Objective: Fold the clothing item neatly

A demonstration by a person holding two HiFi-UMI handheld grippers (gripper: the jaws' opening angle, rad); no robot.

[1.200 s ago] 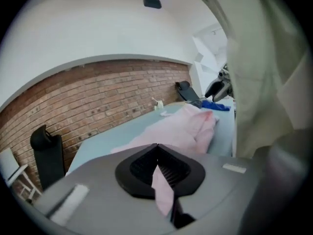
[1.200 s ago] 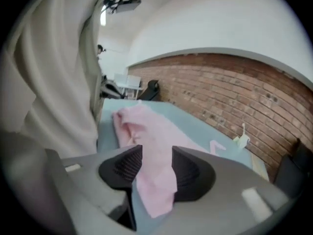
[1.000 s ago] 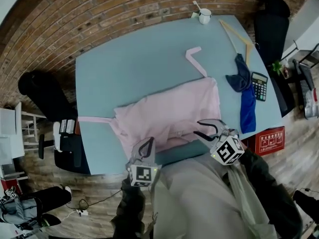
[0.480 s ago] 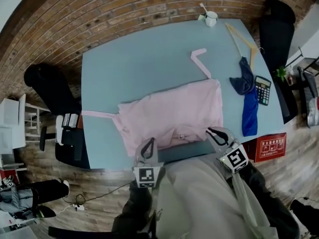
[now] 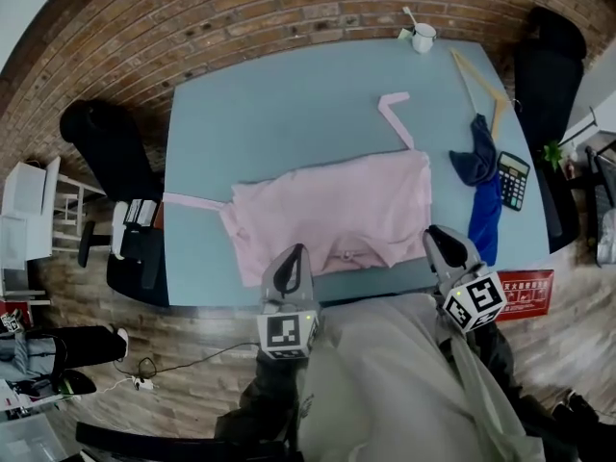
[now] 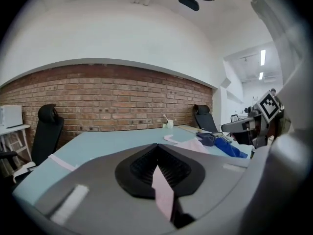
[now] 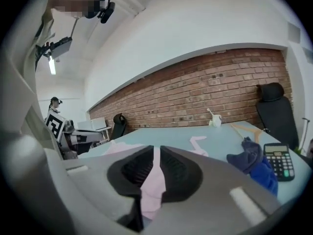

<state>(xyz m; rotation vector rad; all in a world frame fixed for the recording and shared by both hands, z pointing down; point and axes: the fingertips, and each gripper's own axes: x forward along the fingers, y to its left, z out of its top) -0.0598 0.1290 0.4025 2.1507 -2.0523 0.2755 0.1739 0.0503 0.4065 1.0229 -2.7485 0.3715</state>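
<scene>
A pink garment (image 5: 332, 215) lies spread on the blue-grey table (image 5: 269, 114). One strap (image 5: 397, 114) reaches toward the far side and another (image 5: 192, 201) trails off to the left. My left gripper (image 5: 289, 269) is at the garment's near hem. In the left gripper view, that gripper (image 6: 157, 153) is shut on a strip of the pink fabric (image 6: 164, 192). My right gripper (image 5: 445, 248) is at the garment's near right corner. The right gripper view shows it (image 7: 157, 153) shut on a fold of the pink fabric (image 7: 152, 182).
To the right of the garment lie a blue cloth (image 5: 484, 200), a calculator (image 5: 513, 179) and a wooden hanger (image 5: 481, 83). A white cup (image 5: 422, 37) stands at the far edge. Black chairs (image 5: 106, 142) (image 5: 549, 61) flank the table, and a brick wall runs behind it.
The right gripper's jaws, open a second ago over the garment's near right part, have shut on the fabric. It has moved right and nearer. The left gripper stays shut at the near hem.
</scene>
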